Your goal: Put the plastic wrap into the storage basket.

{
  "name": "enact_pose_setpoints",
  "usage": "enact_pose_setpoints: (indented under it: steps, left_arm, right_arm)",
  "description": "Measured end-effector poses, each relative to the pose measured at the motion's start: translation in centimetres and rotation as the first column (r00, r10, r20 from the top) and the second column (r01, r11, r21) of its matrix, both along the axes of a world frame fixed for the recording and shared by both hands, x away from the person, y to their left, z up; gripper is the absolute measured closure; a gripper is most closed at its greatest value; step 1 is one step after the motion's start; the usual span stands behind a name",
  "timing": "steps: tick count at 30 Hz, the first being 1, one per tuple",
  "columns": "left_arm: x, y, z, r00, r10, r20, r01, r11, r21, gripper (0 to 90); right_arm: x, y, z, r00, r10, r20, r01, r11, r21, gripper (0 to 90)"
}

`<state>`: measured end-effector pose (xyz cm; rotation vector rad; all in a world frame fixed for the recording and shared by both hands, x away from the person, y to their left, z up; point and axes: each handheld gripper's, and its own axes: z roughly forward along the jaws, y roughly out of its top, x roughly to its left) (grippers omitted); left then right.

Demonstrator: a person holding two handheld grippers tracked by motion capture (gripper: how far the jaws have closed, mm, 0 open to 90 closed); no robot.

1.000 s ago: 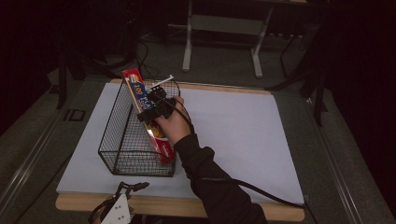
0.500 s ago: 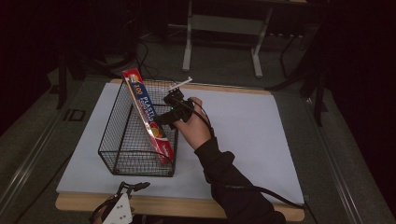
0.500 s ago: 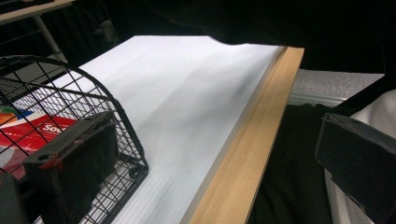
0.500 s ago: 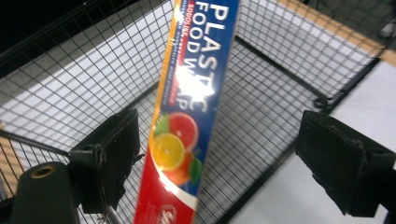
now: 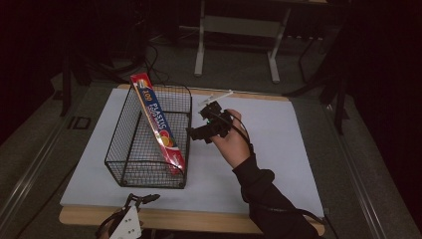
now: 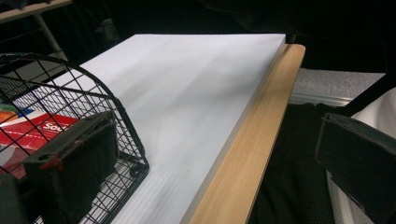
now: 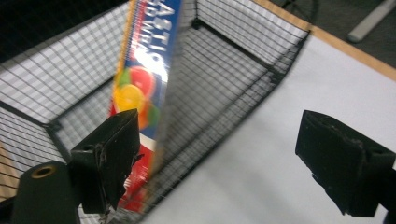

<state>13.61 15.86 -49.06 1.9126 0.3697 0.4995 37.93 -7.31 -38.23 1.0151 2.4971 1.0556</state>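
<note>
Long red-and-blue plastic wrap box stands slanted inside a black wire basket: lower end wedged in the near right corner, upper end leaning on the far rim and poking above it. It looks too long to lie flat, which prob. explains the diagonal lean. In the right gripper view the box sits behind the mesh, fruit print facing the camera.

Right claw hovers just outside the basket's right wall, apart from the box, jaws spread wide w/ nothing between them. Judging by that, the box is already let go and resting on its own.

Left claw waits low at the near worktop edge, in front of the basket. In the left gripper view its jaws stand wide apart and empty, w/ the basket corner just beside one jaw.

Basket sits on a white sheet covering the wooden worktop; rest of the sheet is bare.
</note>
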Motion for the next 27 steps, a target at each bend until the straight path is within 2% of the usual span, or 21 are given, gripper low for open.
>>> enact_pose_setpoints:
  steps: [2, 4, 10, 11, 15, 16, 18, 21, 23, 24, 27]
  left_arm:
    - [0.0, 0.0, 0.0, 1.0000, 0.001, 0.000, -0.001, 1.0000, 0.001, 0.0]
    - [0.0, -0.1, 0.0, 1.0000, 0.002, -0.001, -0.002, 1.0000, 0.004, 0.0]
    - [0.0, -0.1, 0.0, 1.0000, 0.001, -0.006, -0.001, 1.0000, 0.001, 0.0]
    - [0.0, -0.1, 0.0, 1.0000, 0.001, -0.005, -0.001, 1.0000, 0.002, 0.0]
    - [0.0, -0.1, 0.0, 1.0000, 0.002, -0.001, -0.002, 1.0000, 0.005, 0.0]
    - [0.0, -0.1, 0.0, 1.0000, 0.002, -0.001, -0.002, 1.0000, 0.005, 0.0]
    - [0.0, -0.1, 0.0, 1.0000, 0.002, -0.002, -0.002, 1.0000, 0.006, 0.0]
    - [0.0, -0.2, -0.1, 1.0000, 0.001, -0.003, -0.001, 1.0000, 0.004, 0.0]
    - [0.0, -0.2, 0.0, 1.0000, 0.000, -0.001, 0.000, 1.0000, 0.006, 0.0]
    - [-0.1, -0.2, 0.0, 1.0000, -0.001, 0.001, 0.000, 1.0000, 0.009, 0.0]
    - [-0.1, -0.2, 0.0, 1.0000, -0.001, 0.001, 0.001, 1.0000, 0.009, 0.0]
  right_arm:
    - [0.1, -0.9, -0.4, 0.9999, -0.007, -0.010, 0.008, 1.000, 0.013, 14.2]
    - [0.0, -1.7, -0.7, 0.9999, -0.015, -0.001, 0.015, 1.000, 0.004, 14.2]
    - [-0.6, -4.4, -1.6, 0.9996, -0.021, 0.019, 0.021, 1.000, 0.022, 14.2]
    - [-0.7, -4.8, -1.9, 0.9997, -0.014, 0.021, 0.013, 1.000, 0.025, 14.1]
    - [-1.1, -6.8, -3.0, 0.9990, -0.042, 0.014, 0.042, 0.999, 0.023, 14.1]
    - [-1.1, -6.8, -3.0, 0.9990, -0.042, 0.014, 0.042, 0.999, 0.023, 14.1]
    - [-1.4, -8.3, -3.9, 0.9981, -0.060, 0.015, 0.060, 0.998, 0.020, 14.2]
    - [-1.9, -9.5, -4.9, 0.9984, -0.051, 0.023, 0.050, 0.998, 0.023, 14.1]
    - [-1.9, -9.5, -4.9, 0.9984, -0.051, 0.023, 0.050, 0.998, 0.023, 14.1]
    - [-2.4, -10.8, -5.8, 0.9980, -0.061, 0.017, 0.061, 0.998, 0.026, 14.1]
    - [-2.8, -11.5, -6.2, 0.9980, -0.061, 0.020, 0.060, 0.998, 0.034, 13.9]
